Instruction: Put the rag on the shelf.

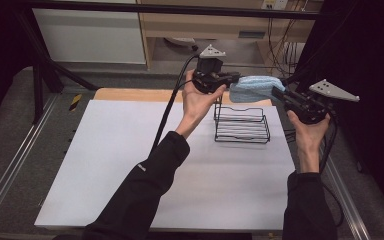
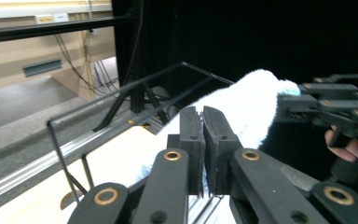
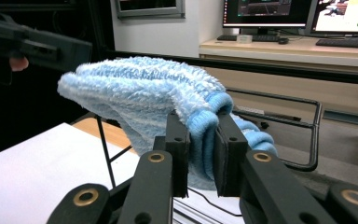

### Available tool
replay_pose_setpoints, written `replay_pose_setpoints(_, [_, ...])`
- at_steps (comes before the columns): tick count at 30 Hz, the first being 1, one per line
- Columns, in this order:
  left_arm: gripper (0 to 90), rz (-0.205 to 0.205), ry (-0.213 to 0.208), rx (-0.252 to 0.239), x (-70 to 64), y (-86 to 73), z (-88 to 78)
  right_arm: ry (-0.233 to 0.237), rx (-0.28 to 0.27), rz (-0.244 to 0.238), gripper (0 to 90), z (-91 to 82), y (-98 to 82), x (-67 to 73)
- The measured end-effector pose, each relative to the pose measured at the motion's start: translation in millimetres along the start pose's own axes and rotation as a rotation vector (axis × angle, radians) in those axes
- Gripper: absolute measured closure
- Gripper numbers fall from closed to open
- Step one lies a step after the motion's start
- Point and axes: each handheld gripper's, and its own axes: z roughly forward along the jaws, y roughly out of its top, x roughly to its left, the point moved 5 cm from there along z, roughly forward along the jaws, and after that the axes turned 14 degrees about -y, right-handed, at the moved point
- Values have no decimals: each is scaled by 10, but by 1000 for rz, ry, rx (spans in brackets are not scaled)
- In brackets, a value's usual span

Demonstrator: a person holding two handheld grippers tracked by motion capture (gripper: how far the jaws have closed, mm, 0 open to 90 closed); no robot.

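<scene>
Light blue fluffy cloth [image 1: 254,88] is held in the air, right of frame centre in the high view, above black wire rack [image 1: 242,125]. Left gripper [image 1: 233,78] and right gripper [image 1: 278,93] each clamp one end. Rack stands on white table sheet [image 1: 130,165].

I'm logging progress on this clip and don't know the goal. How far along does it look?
Done: the fluffy light-blue towel is lifted off the white table sheet. In hand: left tongs and right tongs each pinch an end of it, holding it above the black wire rack. Left, at a guess: lowering or draping it onto that rack, which the towel does not touch yet.
</scene>
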Motion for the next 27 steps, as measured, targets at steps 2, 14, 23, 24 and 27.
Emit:
replay_pose_setpoints(2, [871,3,-13,10,-18,-41,-3,3,2,0,779,-4,-5,-2])
replay_pose_setpoints(14, [894,32,-26,53,-65,-212,33,-1,-4,12,483,-85,82,63])
replay_pose_setpoints(23, [898,65,-13,94,-77,-297,87,0,-37,12,507,-150,257,127])
replay_pose_setpoints(24, [898,67,-10,97,-80,-304,94,7,-24,19,606,-139,273,149])
replay_pose_setpoints(27, [898,79,-5,102,-88,-337,107,31,-5,28,713,-130,260,179])
